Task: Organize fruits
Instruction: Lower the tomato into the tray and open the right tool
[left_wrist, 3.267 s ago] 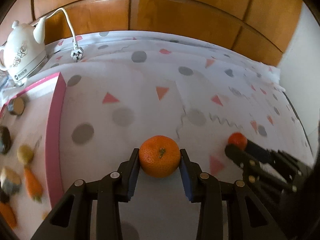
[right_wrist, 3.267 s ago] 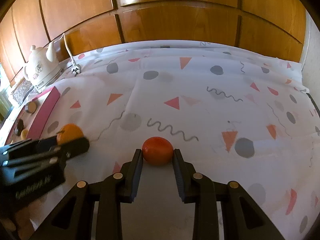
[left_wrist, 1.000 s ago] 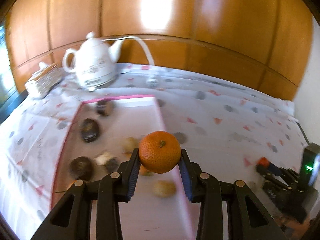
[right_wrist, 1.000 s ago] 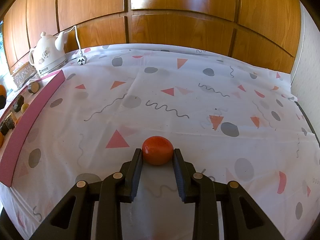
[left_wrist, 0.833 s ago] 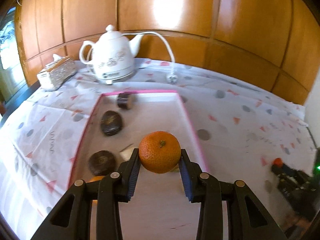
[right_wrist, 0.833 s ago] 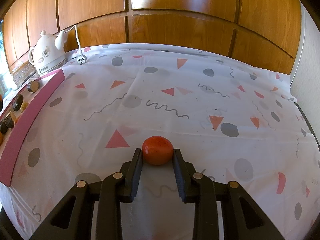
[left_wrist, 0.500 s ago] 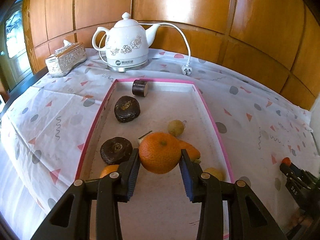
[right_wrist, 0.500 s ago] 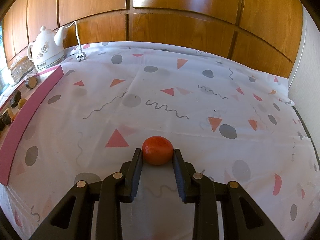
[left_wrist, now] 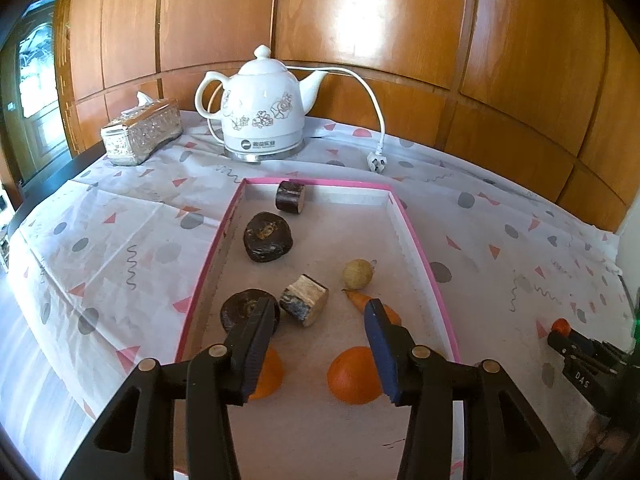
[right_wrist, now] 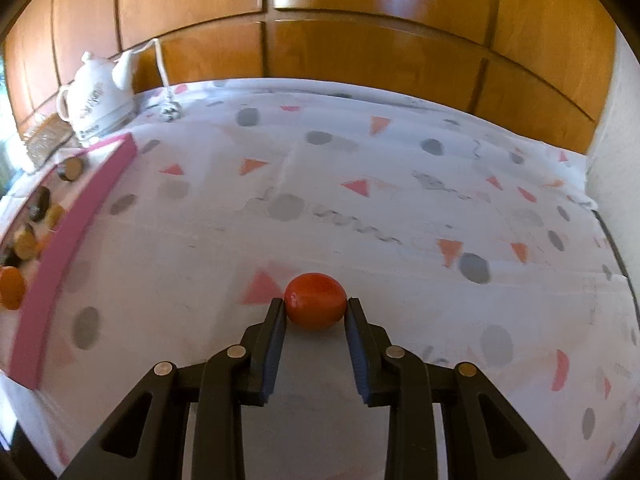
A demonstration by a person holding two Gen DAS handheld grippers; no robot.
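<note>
My left gripper (left_wrist: 318,314) is open and empty above the near end of the pink-rimmed tray (left_wrist: 416,236). An orange mandarin (left_wrist: 352,376) lies in the tray just below the right finger, and a second orange fruit (left_wrist: 266,376) lies behind the left finger. My right gripper (right_wrist: 315,307) is shut on a small red tomato (right_wrist: 315,300) above the patterned tablecloth, to the right of the tray (right_wrist: 76,236). It also shows in the left wrist view (left_wrist: 560,326), at the far right.
The tray also holds dark brown lumps (left_wrist: 267,236), a cut wood-like block (left_wrist: 304,300), a small yellowish ball (left_wrist: 358,275) and a carrot-like piece (left_wrist: 360,300). A white kettle (left_wrist: 262,112) with a cord and a silver tissue box (left_wrist: 140,132) stand behind the tray.
My left gripper opened and let go of the mandarin, which now lies in the tray. My right gripper, still holding the tomato, moved left, closer to the tray.
</note>
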